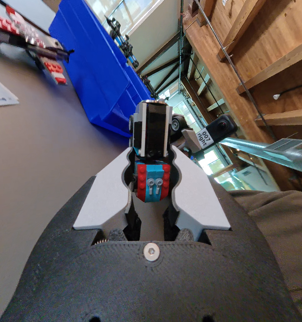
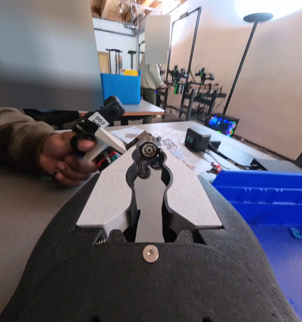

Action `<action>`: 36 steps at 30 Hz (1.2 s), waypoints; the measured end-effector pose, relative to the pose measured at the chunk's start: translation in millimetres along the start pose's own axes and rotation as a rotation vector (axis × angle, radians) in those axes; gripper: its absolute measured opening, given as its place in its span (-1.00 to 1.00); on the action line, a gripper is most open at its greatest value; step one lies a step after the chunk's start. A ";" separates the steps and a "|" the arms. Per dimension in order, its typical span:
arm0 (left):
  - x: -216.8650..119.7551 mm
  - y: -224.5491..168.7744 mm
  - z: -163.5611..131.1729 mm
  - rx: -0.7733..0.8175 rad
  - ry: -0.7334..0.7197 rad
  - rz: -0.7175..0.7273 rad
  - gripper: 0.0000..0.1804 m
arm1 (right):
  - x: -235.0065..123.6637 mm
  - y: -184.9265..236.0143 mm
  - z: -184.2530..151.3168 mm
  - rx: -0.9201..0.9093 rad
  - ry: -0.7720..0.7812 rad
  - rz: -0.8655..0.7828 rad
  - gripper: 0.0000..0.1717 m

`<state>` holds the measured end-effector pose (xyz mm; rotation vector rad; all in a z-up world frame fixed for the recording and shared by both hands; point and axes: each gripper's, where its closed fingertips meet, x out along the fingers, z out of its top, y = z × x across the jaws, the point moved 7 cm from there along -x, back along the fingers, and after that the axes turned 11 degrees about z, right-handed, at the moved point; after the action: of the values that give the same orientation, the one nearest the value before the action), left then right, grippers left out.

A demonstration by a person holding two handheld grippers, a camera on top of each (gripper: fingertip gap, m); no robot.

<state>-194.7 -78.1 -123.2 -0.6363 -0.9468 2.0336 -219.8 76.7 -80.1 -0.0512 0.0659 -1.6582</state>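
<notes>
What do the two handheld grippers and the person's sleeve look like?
Each gripper, left and right, has a rough black printed body, light grey wedge-shaped jaws with wavy black inner pads, and a silver screw. Each carries a black camera with a white label. The sleeve is olive-brown.

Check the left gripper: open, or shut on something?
Shut: the left gripper clamps the red, teal and black brick-built toy vehicle between its grey fingers, both pressing its sides.

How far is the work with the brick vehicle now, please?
Looks done: a brick vehicle with a red and teal block and some wheels fitted. In hand: the left hand-held gripper clamps it; the right hand-held gripper grips a wheel piece beside it. Left: loose bricks remain by the blue bin.
</notes>
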 end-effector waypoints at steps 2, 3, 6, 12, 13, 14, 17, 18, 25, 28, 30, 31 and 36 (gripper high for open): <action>-2.3 -5.2 1.1 0.052 -0.046 0.006 -0.57 | 8.7 3.1 0.4 -0.059 -0.038 -0.023 -0.75; -3.7 -7.7 2.0 0.073 -0.066 0.008 -0.56 | 11.8 4.1 1.0 -0.071 -0.063 -0.027 -0.75; -9.0 -17.4 6.1 0.129 -0.131 -0.007 -0.57 | 14.2 1.0 5.2 -0.035 -0.176 -0.045 -0.75; -11.7 -23.9 6.9 0.120 -0.159 -0.050 -0.57 | 15.4 -3.8 5.4 0.071 -0.283 -0.007 -0.75; -10.8 -22.8 5.7 0.094 -0.150 -0.062 -0.57 | 16.1 -3.0 5.0 0.061 -0.273 -0.008 -0.75; -9.8 -21.7 4.6 0.060 -0.139 -0.077 -0.57 | 16.7 -2.0 4.5 0.047 -0.261 -0.010 -0.75; -7.7 -17.9 1.3 -0.037 -0.118 -0.108 -0.57 | 17.2 1.1 4.2 0.018 -0.237 -0.003 -0.75; -7.3 -17.3 0.5 -0.041 -0.114 -0.104 -0.57 | 17.0 1.9 4.2 0.011 -0.234 -0.001 -0.75; -10.9 -24.3 3.7 0.060 -0.144 -0.074 -0.56 | 16.9 7.5 4.8 -0.010 -0.248 0.033 -0.75; -12.4 -29.3 4.3 0.097 -0.154 -0.075 -0.57 | 14.1 6.4 6.7 0.040 -0.299 0.062 -0.75; -12.5 -33.0 3.4 0.127 -0.156 -0.077 -0.56 | 12.8 4.7 6.7 0.075 -0.324 0.079 -0.75; -12.5 -34.5 2.8 0.138 -0.156 -0.078 -0.57 | 12.2 3.9 6.7 0.087 -0.333 0.083 -0.75; -12.4 -38.2 0.9 0.165 -0.155 -0.078 -0.57 | 11.6 3.3 6.6 0.113 -0.350 0.096 -0.75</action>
<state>-171.3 -72.9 -90.9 -0.3525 -0.8658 2.0879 -217.1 64.7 -73.9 -0.2473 -0.2860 -1.5327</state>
